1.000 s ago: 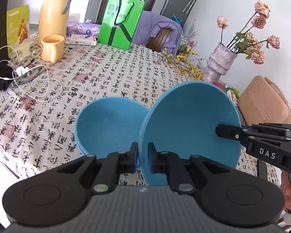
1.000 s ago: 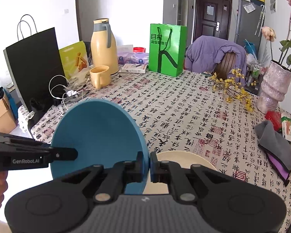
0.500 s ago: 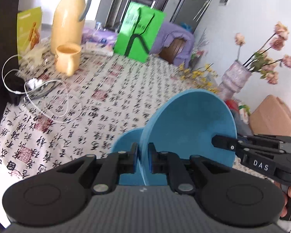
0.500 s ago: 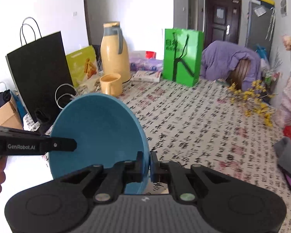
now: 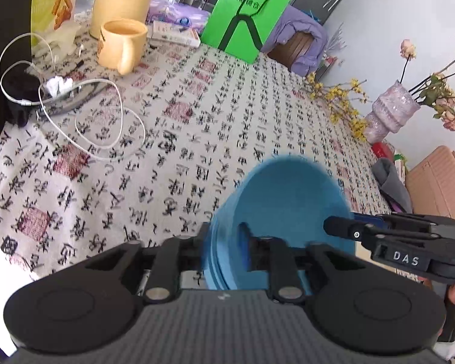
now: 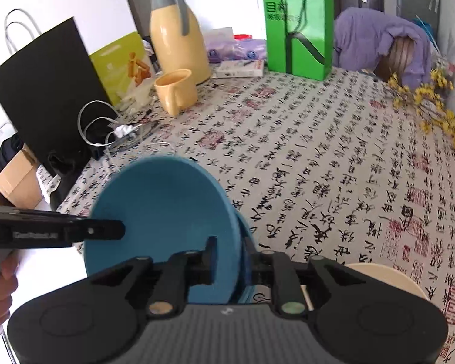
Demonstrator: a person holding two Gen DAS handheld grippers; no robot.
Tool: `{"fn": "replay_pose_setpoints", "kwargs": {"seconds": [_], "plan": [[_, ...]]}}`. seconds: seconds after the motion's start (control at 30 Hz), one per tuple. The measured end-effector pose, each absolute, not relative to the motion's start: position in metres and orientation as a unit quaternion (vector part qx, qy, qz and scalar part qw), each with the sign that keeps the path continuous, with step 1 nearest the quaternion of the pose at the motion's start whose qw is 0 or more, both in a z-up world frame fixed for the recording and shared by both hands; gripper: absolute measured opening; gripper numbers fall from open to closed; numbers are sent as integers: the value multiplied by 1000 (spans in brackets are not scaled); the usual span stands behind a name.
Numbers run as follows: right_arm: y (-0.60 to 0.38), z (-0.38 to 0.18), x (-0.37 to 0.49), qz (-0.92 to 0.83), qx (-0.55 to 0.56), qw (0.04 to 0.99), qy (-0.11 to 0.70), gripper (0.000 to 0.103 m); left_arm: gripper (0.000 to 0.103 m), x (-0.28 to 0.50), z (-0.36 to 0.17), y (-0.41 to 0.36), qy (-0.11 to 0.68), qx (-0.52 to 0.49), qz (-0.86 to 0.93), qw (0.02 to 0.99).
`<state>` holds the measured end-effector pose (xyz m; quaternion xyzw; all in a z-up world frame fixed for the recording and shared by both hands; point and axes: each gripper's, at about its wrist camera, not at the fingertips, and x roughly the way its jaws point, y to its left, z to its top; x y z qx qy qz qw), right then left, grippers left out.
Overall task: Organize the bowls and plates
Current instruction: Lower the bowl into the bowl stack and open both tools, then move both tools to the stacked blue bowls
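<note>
A blue plate point(image 5: 285, 203) sits tilted on a stack of blue plates point(image 5: 215, 264) at the table's near edge; it also shows in the right wrist view point(image 6: 163, 209). My left gripper point(image 5: 223, 248) is open, its fingers apart on either side of the plate rims. My right gripper point(image 6: 229, 254) is open too, its fingers straddling the opposite rim. Each gripper appears in the other's view, the right one point(image 5: 342, 230) and the left one point(image 6: 112, 230), at the plate's edge. A cream plate point(image 6: 385, 276) lies to the right of the blue stack.
On the patterned tablecloth point(image 5: 197, 115) stand a yellow mug point(image 5: 121, 45), a yellow thermos point(image 6: 179, 33), a green bag point(image 5: 245, 15), a black bag point(image 6: 45, 91), white cables point(image 5: 85, 112), a vase point(image 5: 388, 115) with flowers, yellow sprigs point(image 6: 433, 112) and a grey cloth point(image 5: 388, 179).
Both grippers have lowered the tilted blue plate onto the blue stack and opened their jaws, letting go of its rim. Both cameras have dropped closer to the table.
</note>
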<state>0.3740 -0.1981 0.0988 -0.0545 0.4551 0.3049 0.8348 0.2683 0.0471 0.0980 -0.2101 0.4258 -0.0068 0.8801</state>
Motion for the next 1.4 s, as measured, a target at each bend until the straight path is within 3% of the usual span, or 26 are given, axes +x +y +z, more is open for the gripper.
{"fn": "replay_pose_setpoints", "kwargs": {"seconds": [0.03,0.17,0.37,0.47,0.53,0.6,0.77,0.83,1.0,1.4], "plan": [[-198,99,375,299,-60,840,449,25,43,269,99,47,419,-207,-5,884],[-198,101,372,289,-79,855,423,36,47,270,101,50,412,-196,-3,890],[-200,109,369,291,-78,864,403,37,58,262,103,52,399,-173,-6,901],[-205,117,351,294,-66,877,374,39,70,246,102,52,369,-144,-7,918],[-210,121,331,301,-67,888,340,51,79,234,96,53,346,-132,2,929],[-215,122,307,302,-76,901,302,61,81,221,88,54,324,-121,22,938],[-219,109,246,275,-109,926,236,68,85,183,82,54,269,-92,46,957],[-223,102,225,270,-99,932,222,77,90,165,83,49,244,-68,42,966],[-224,82,178,241,-73,949,191,80,100,114,80,30,185,-27,-2,982],[-197,37,73,180,-87,970,140,86,103,32,55,15,130,6,-85,988]]}}
